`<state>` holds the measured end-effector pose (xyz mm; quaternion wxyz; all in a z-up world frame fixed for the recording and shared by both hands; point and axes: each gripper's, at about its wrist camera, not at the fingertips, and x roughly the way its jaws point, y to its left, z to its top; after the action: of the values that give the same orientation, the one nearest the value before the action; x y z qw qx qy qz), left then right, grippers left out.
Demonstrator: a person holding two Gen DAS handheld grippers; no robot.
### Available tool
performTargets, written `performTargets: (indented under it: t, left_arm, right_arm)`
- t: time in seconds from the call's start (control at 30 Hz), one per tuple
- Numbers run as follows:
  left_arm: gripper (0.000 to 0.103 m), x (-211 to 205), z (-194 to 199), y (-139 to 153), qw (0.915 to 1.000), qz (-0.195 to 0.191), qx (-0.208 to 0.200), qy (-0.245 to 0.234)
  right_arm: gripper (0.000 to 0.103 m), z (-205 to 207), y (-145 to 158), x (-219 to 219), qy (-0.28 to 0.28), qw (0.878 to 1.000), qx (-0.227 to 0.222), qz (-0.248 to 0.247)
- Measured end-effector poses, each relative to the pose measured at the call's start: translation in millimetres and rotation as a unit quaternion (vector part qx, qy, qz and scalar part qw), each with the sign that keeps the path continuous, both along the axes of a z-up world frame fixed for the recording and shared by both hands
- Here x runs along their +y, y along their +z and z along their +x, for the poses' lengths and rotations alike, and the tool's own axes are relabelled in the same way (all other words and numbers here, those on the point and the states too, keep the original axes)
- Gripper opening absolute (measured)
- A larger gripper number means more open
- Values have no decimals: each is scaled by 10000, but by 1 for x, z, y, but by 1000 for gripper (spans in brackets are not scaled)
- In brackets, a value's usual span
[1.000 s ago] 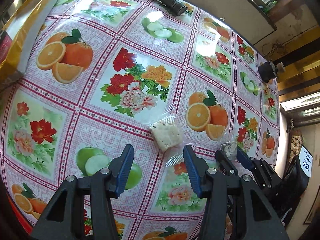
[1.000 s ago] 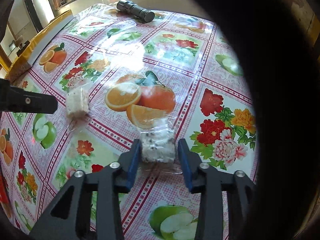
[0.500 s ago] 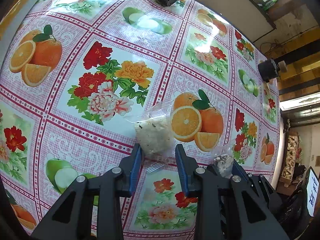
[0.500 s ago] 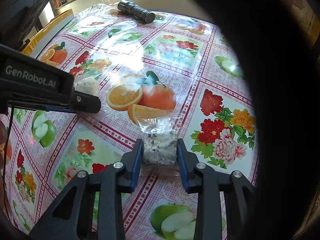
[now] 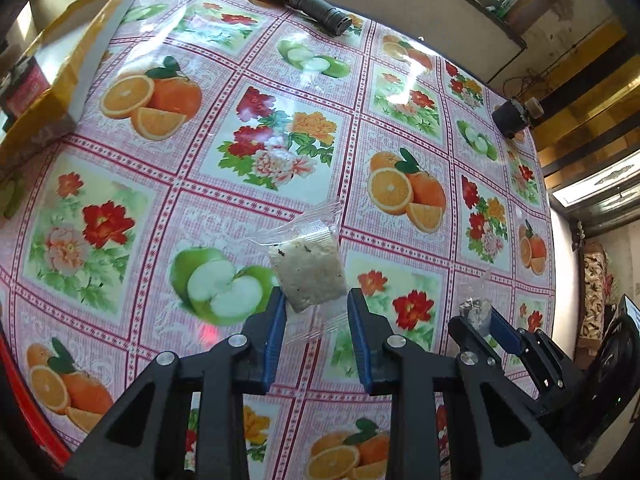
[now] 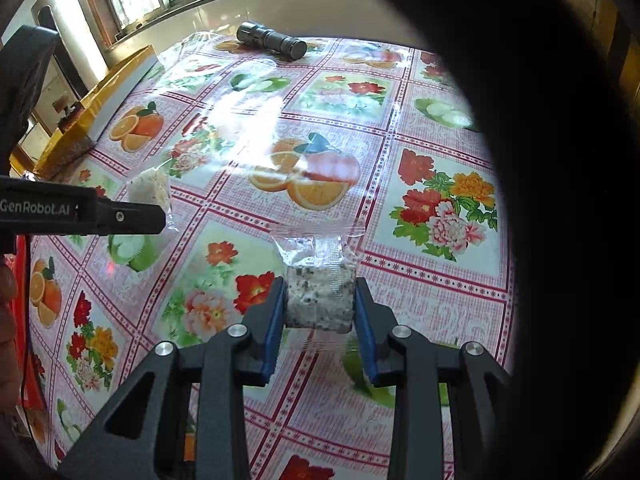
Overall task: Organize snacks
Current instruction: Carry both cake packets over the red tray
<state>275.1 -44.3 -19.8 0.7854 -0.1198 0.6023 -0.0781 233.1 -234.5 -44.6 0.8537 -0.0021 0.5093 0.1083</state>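
Each tool grasps a wrapped snack: left tool (image 5: 316,312) clamps the pale rice cake (image 5: 308,272), right tool (image 6: 320,312) the speckled cake (image 6: 320,298), both at lower centre, clear of the surface (image 5: 280,80), likely for carrying away

Fruit-and-flower oilcloth table (image 5: 280,148) bearing flashlight (image 5: 304,2), perhaps a yellow box (image 5: 68,68).

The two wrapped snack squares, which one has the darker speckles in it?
The one in the right gripper: its snack square is peppered with dark flecks. The paler snack square in the left gripper shows only a few.
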Motion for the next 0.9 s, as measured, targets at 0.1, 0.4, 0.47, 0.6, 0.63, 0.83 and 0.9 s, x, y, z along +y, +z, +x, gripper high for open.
performTargets:
  t: [0.1,0.4,0.47,0.6,0.63,0.83,0.9]
  left_arm:
    - [30,15,-30,9,9999,30,-148,-73]
    - [30,78,-120,18,9998,80,-196,10]
    - [30,93,-139,19,9996,179,-196,45]
    - [30,124,-173,22,9995,206,-235,94]
    - [30,132,-181,23,9993,234,-258,99]
    - [30,176,-220,26,9989,297,-299,205]
    - [30,190,-229,25,9987,335,-287,267]
  right_arm:
    - [34,-22,7,10,74,10000,-29,16]
    - [34,-98,11,68,505,9979,162,379]
    - [34,-116,10,85,636,9967,226,446]
    - [34,-145,9,119,882,9928,374,719]
    - [34,-151,10,128,940,9915,402,807]
    - [35,-174,25,192,1450,9825,420,1090]
    - [35,-176,28,215,1634,9790,407,1150]
